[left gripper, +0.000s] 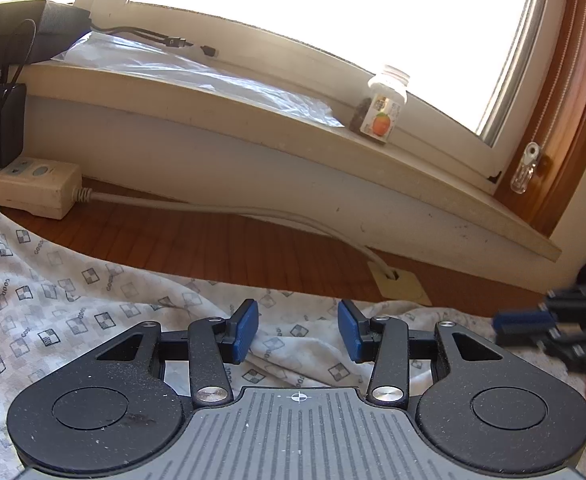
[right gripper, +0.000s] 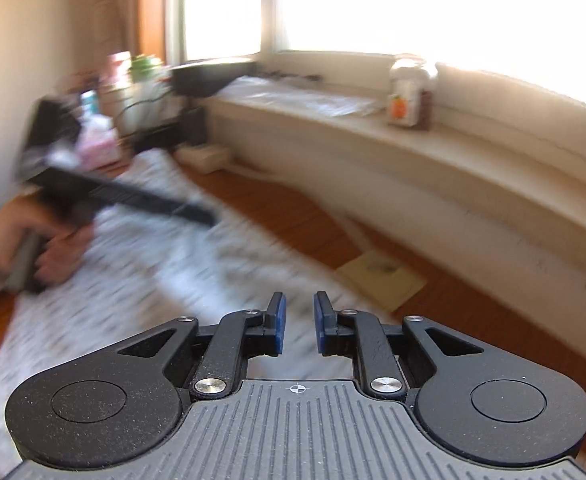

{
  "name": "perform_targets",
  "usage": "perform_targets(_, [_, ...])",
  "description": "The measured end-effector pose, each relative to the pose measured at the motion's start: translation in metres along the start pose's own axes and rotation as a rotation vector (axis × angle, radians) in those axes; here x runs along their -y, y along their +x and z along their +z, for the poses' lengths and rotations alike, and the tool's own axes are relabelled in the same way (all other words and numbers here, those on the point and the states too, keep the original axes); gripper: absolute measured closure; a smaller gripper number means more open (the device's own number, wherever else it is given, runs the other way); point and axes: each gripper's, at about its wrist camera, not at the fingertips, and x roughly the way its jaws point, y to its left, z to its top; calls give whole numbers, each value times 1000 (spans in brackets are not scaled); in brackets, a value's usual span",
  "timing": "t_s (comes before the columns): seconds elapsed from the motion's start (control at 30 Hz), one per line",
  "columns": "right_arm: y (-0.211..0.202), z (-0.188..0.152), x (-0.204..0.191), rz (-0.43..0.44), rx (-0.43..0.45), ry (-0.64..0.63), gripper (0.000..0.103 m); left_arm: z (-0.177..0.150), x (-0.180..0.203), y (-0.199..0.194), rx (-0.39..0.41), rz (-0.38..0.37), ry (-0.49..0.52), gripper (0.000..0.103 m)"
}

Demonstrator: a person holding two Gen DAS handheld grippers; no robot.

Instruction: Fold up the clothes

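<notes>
Two tongs are hovering over one garment right now, and neither is gripping anything. The left tongs (left gripper: 297, 330) are sitting spread apart, blue pads either side of a raised wrinkle of the shirt (left gripper: 53, 320) but not pressing on it as far as I'm seeing. The right tongs (right gripper: 297, 322) are standing slightly apart with a narrow gap, nothing between the pads, and that whole view is smearing with blur.

The shirt is lying spread across the wooden worktop (left gripper: 221, 248) below the windowsill (left gripper: 253, 128), bunched up near the left tongs and flatter toward the hand (right gripper: 33, 244) holding the other tool.

What I'm worrying about: if I'm closing the left pads on that one ridge, I'm probably catching a single layer and dragging the rest into a lump, so the fold ends up crooked. The right side is moving fast enough to blur, so I'm guessing a grab from there would land off the edge or snag two layers. The power strip (left gripper: 33, 188) and its cable (left gripper: 253, 212) are sitting just beyond the cloth too, and a wide sweep could hook them.

Material-wise, the fabric is looking thin, soft and crumply, pale with small checkered squares and tiny lettering. The worktop is reddish, fine-grained wood. The pads are ribbed blue rubber on matte black arms. A little plastic bottle (left gripper: 385, 108) is standing on the sill next to crinkly clear plastic.
</notes>
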Motion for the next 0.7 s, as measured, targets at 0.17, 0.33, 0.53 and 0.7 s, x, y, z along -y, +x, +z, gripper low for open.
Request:
perform_targets(0.17, [-11, -9, -25, 13, -17, -28, 86, 0, 0, 1, -6, 10, -1, 56])
perform_targets(0.33, [-19, -12, -41, 45, -15, -40, 86, 0, -1, 2, -8, 19, -6, 56])
perform_targets(0.53, [-1, -16, -55, 70, -51, -74, 78, 0, -2, -1, 3, 15, -17, 56])
perform_targets(0.7, [12, -16, -49, 45, -70, -78, 78, 0, -3, -1, 5, 11, -23, 56])
